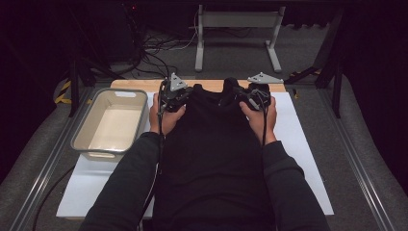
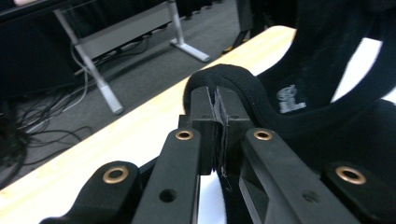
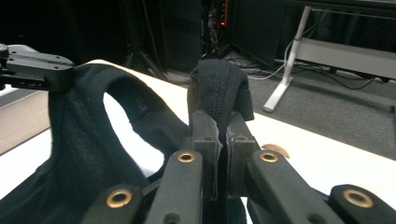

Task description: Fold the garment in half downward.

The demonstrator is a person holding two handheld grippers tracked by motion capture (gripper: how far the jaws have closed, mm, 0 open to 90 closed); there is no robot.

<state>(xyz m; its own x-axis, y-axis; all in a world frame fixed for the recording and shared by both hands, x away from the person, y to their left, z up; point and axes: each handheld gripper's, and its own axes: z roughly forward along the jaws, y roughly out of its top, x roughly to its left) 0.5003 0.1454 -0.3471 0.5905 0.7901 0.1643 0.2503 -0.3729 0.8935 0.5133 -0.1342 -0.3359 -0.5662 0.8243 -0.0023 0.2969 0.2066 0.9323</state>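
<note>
Hanging limp between the two tools, the black sleeveless top [image 1: 211, 144] looks light and soft, a knit that folds wherever it is not held, so it should drape and swing rather than keep a shape. The shoulder straps seem the right places to take it: they are doubled, hemmed bands that bunch thickly and give the pads something to bite. The left gripper [image 2: 218, 119] is clamped tight on the left strap, the cloth humped over its closed jaws; the right gripper [image 3: 218, 135] is likewise pinched shut on the right strap, a wad of fabric standing above the tips. The garment spreads from the far edge of the white table [image 1: 300, 139] down toward the near edge, its body trailing between the person's sleeves. It is plain matte black, with a wide scooped neck and a small pale printed label inside. A beige bin [image 1: 110, 122] sits near the far left corner.
</note>
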